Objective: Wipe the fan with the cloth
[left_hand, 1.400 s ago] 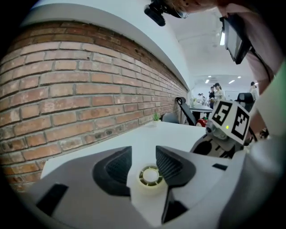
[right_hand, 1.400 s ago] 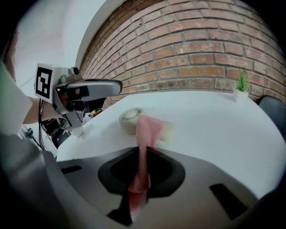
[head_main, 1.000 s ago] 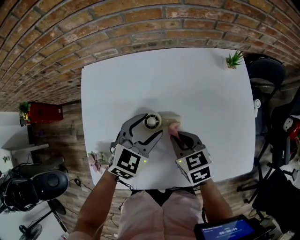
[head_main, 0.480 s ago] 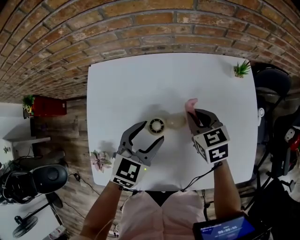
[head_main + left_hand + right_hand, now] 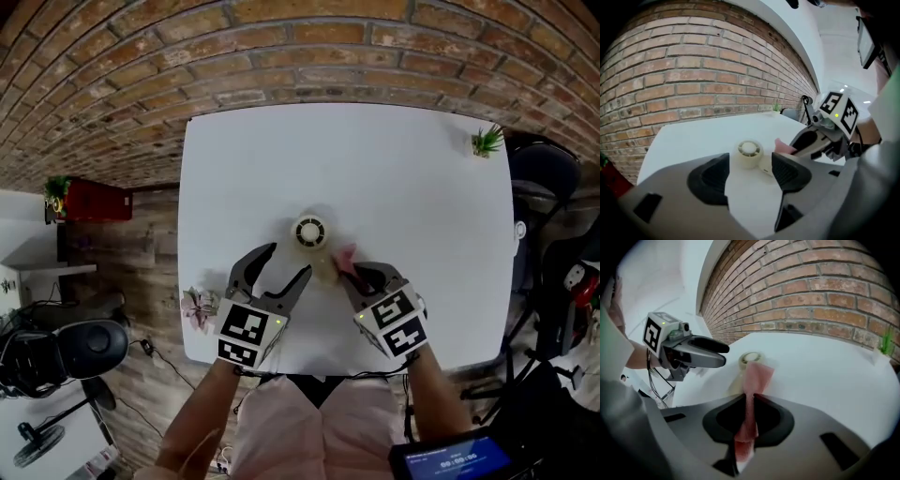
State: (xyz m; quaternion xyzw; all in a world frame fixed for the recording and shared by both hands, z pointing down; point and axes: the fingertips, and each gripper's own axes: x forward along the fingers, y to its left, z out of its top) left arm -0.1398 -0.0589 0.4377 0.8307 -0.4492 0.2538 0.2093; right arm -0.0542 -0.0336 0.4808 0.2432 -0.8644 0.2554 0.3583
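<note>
Right gripper view alone shows the right tool (image 5: 749, 399) clenching the cloth (image 5: 757, 373) (pink); left tool (image 5: 750, 165) released.

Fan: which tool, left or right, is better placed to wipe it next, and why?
Right. The right tool is shut on the cloth, whose free end is close to the fan. The left tool is open, empty, and short of the fan.
</note>
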